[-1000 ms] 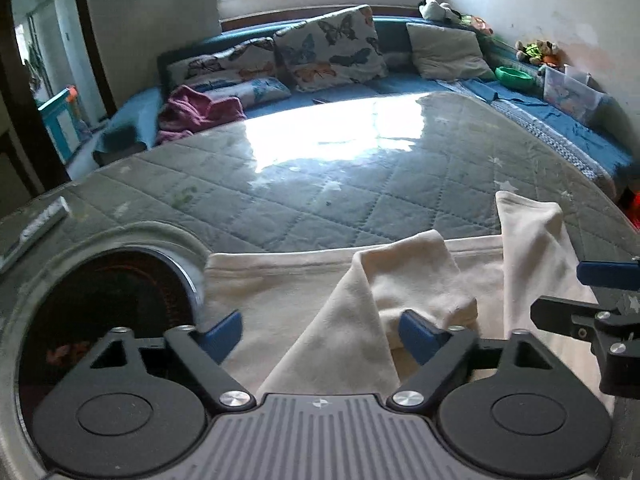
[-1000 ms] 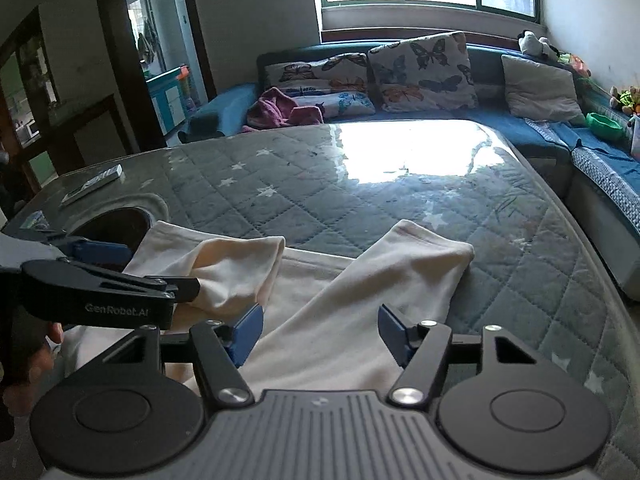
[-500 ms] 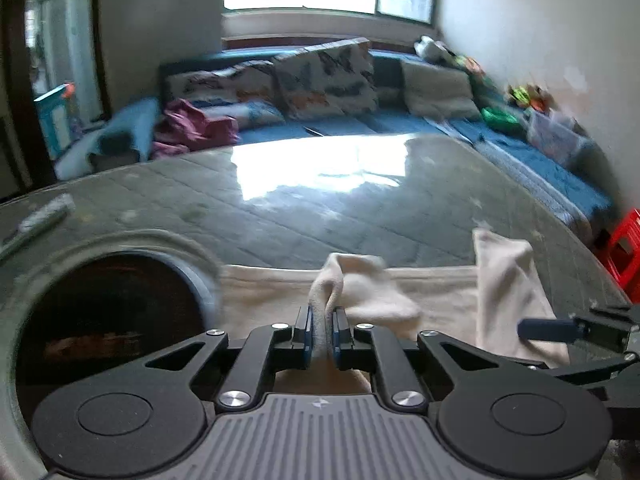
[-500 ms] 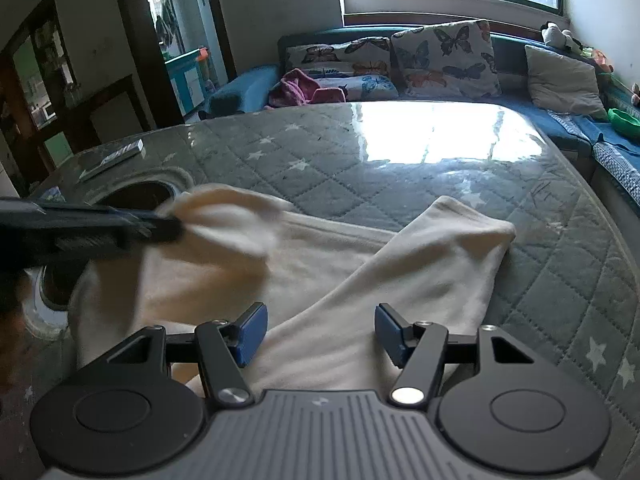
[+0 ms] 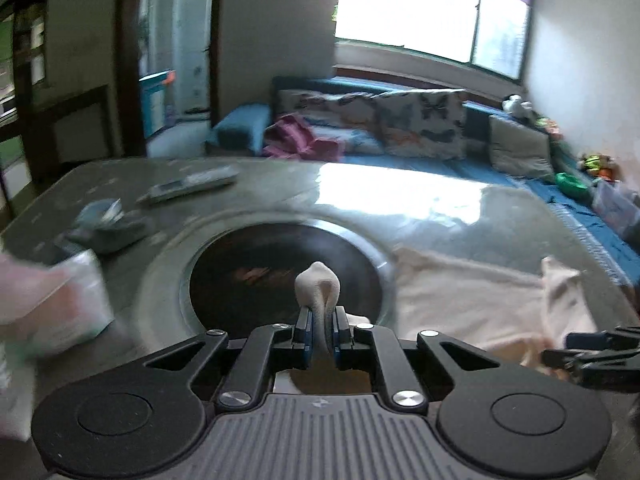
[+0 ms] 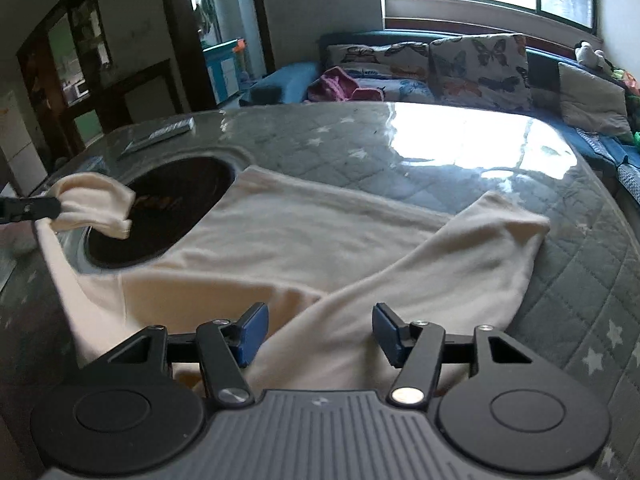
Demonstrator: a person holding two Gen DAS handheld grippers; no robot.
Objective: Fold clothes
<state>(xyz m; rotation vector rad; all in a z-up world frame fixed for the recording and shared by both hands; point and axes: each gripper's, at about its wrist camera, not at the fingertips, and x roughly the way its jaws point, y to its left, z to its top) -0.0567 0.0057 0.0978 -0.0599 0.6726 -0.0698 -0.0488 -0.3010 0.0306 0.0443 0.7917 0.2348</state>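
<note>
A cream garment (image 6: 304,240) lies spread on the grey quilted table (image 6: 400,152). My left gripper (image 5: 320,332) is shut on its left sleeve (image 5: 318,286) and holds the cuff (image 6: 96,200) lifted out to the left, above the round dark opening (image 6: 160,208) in the table. The garment body also shows in the left wrist view (image 5: 472,304). My right gripper (image 6: 318,334) is open and empty, its jaws on either side of the right sleeve (image 6: 452,268), which lies diagonally over the body. It shows at the right edge of the left wrist view (image 5: 592,350).
A remote control (image 6: 160,134) lies at the table's far left. A crumpled grey item (image 5: 108,228) and a white packet (image 5: 80,296) sit left of the opening. A blue sofa (image 6: 440,72) with cushions and a pink cloth (image 6: 340,86) stands behind the table.
My left gripper closed on the left sleeve, then swung left, pulling the sleeve off the body and over the round opening. The right gripper stayed open over the right sleeve.
</note>
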